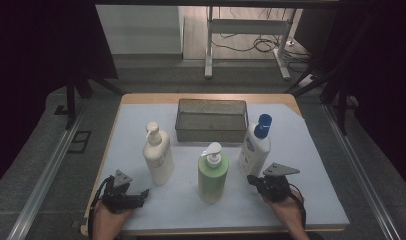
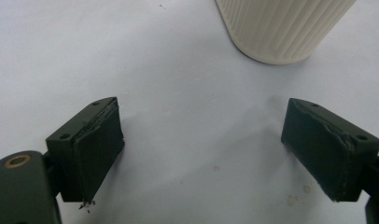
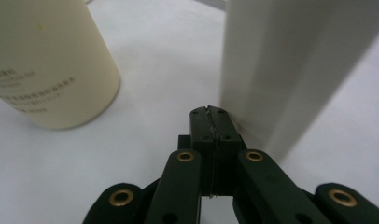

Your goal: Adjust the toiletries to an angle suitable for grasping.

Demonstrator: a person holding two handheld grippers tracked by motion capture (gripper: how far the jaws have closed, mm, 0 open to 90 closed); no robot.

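Desk (image 1: 311, 200): pale top with a wooden rim showing at the far edge, seen from the high view.

Wire basket (image 1: 211, 120): dark mesh, rectangular, stood at the middle of the far edge, nothing visible inside.

Cream pump bottle (image 1: 158, 156): upright, left of centre, nearer than the basket's left corner. In the left gripper view its ribbed base (image 2: 284, 29) stood ahead of the jaws and toward the right one, apart from both.

Green pump bottle (image 1: 213, 175): upright with a white pump, at the middle of the desk toward the near edge. In the right gripper view a pale rounded bottle with faint printed text (image 3: 47, 65) stood to the left of the jaws; it looked cream there, and it was probably this one.

White bottle with blue cap (image 1: 254, 147): upright, right of centre, just beside the basket's near right corner. In the right gripper view its blurred white wall (image 3: 290, 60) rose just beyond the jaw tips, very close; contact could not be told.

Left gripper (image 1: 141, 196): held in a hand (image 1: 108, 220) near the near left corner, low over the desk. Its own view (image 2: 201, 149) showed the jaws spread wide with bare desk between them, holding nothing.

Right gripper (image 1: 252, 179): held in a hand (image 1: 291, 212) at the near edge, right of centre, pointed at the white bottle's base. Its own view (image 3: 209, 114) showed the jaws pressed together, nothing between them.
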